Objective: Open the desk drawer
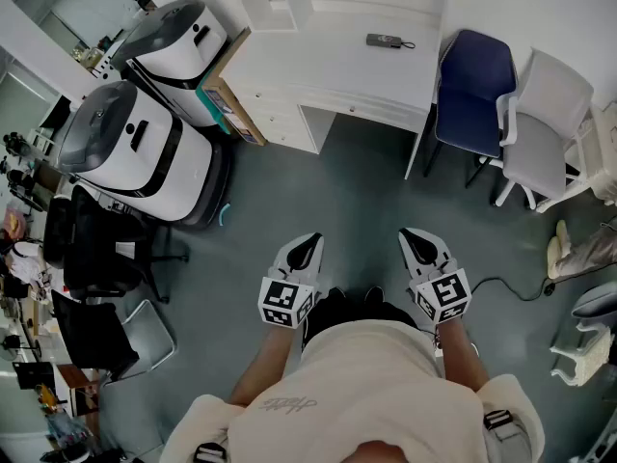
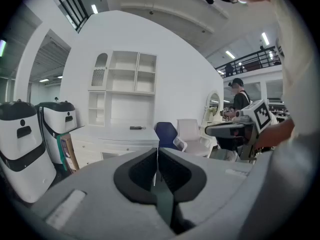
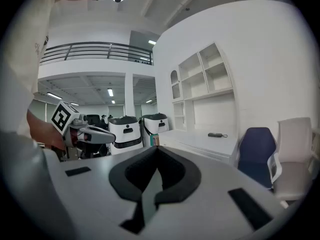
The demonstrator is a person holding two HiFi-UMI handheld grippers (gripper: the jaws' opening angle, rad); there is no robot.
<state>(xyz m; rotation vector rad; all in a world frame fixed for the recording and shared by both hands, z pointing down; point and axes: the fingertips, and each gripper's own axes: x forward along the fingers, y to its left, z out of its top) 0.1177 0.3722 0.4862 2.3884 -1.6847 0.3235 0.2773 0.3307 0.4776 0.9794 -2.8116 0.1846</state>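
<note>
A white desk [image 1: 328, 51] stands against the far wall, with its drawer fronts [image 1: 280, 122] on the left side facing me. The desk [image 2: 117, 132] also shows in the left gripper view, and the desk [image 3: 197, 140] in the right gripper view. My left gripper [image 1: 308, 246] and right gripper [image 1: 415, 238] hang side by side over the grey floor, well short of the desk. Both have their jaws closed together with nothing between them. In their own views the left gripper [image 2: 157, 153] and right gripper [image 3: 155, 153] point toward the desk.
A small dark device [image 1: 384, 40] lies on the desktop. Right of the desk stand a blue chair [image 1: 474, 83] and a pale grey chair [image 1: 542, 123]. Two white-and-black machines [image 1: 135, 148] stand at the left, beside a black office chair [image 1: 101, 249]. A cable [image 1: 511, 285] runs across the floor at the right.
</note>
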